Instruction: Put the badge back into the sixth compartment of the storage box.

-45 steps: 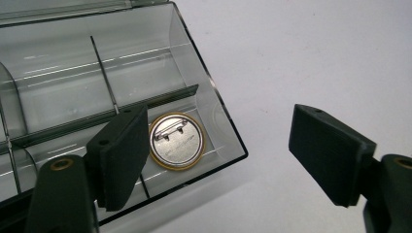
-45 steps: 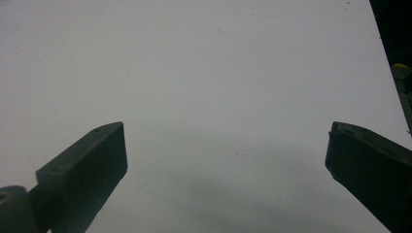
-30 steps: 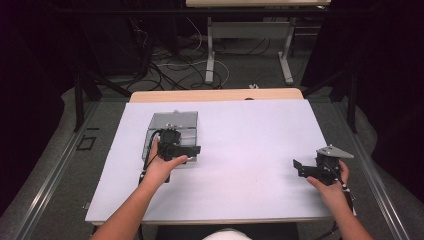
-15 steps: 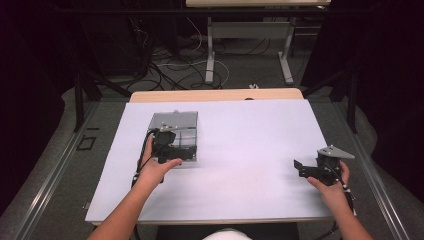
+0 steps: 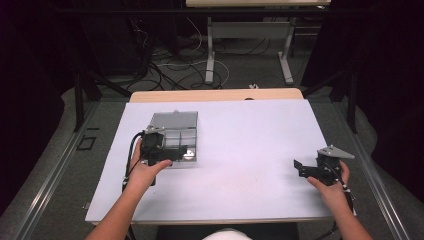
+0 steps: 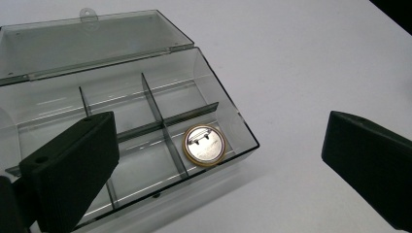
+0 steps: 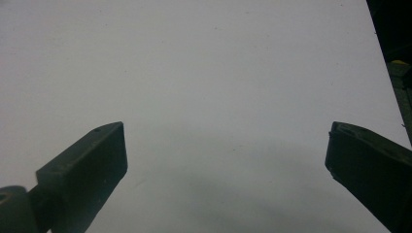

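In the high view, a white table runs across the middle of the room, with a clear plastic box lying on its left half, lid swung open and flat toward the far side. The person's left hand holds the left gripper over the near edge of that box, its black jaws pointing right across the compartments. A small round shiny badge sits in the box's near right corner. Far over at the table's right edge, well apart from the box, the right hand holds the right gripper low above the bare surface, its jaws pointing left (a grey 3-cornered plate rides on top of it).

In the left gripper view, the 2 jaws stand wide apart and hold nothing. Between them lies the clear plastic box, split by thin dividers into several compartments, its hinged lid laid back. The badge rests back side up, pin showing, in the near right compartment, touching the floor of the box.

In the right gripper view, the 2 jaws are likewise spread wide and empty, with plain white table beyond them.
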A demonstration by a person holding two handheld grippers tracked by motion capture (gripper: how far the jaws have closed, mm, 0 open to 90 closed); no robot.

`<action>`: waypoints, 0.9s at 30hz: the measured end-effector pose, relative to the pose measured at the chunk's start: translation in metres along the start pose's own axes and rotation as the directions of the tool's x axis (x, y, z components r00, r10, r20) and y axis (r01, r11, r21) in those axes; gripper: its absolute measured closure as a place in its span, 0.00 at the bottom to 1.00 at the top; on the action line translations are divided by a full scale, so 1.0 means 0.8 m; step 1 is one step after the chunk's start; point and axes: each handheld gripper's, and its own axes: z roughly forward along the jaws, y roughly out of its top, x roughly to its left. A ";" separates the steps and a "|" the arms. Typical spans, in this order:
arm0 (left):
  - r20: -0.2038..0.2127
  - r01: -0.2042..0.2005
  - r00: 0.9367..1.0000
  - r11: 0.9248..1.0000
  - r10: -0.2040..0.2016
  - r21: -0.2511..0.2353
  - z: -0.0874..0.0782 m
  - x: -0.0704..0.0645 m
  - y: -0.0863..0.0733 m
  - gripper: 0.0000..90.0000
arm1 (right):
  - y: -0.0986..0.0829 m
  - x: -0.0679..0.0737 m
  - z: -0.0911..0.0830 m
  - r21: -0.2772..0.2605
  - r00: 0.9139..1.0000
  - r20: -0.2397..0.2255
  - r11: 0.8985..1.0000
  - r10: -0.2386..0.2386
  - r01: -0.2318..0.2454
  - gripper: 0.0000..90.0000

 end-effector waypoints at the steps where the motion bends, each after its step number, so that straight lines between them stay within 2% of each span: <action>1: -0.002 0.004 1.000 1.000 -0.004 -0.004 -0.001 0.002 -0.002 0.00 | 0.000 0.000 0.000 0.001 1.000 0.000 1.000 -0.006 0.006 0.01; 7: -0.014 0.032 0.999 0.999 -0.032 -0.012 -0.008 0.015 -0.011 0.01 | 0.000 0.001 0.001 -0.011 1.000 0.009 1.000 0.003 -0.003 0.02; 11: -0.027 0.051 0.998 0.999 -0.051 -0.013 -0.013 0.025 -0.018 0.01 | 0.000 0.000 0.000 0.000 1.000 0.000 1.000 0.001 -0.001 0.02; 19: -0.058 0.106 0.993 0.994 -0.108 -0.029 -0.022 0.047 -0.032 0.01 | 0.000 0.000 0.001 -0.002 1.000 -0.001 1.000 -0.006 0.006 0.01; 27: -0.093 0.123 0.988 0.992 -0.125 -0.025 -0.024 0.063 -0.048 0.01 | 0.000 0.000 0.001 -0.001 1.000 0.001 1.000 -0.007 0.007 0.02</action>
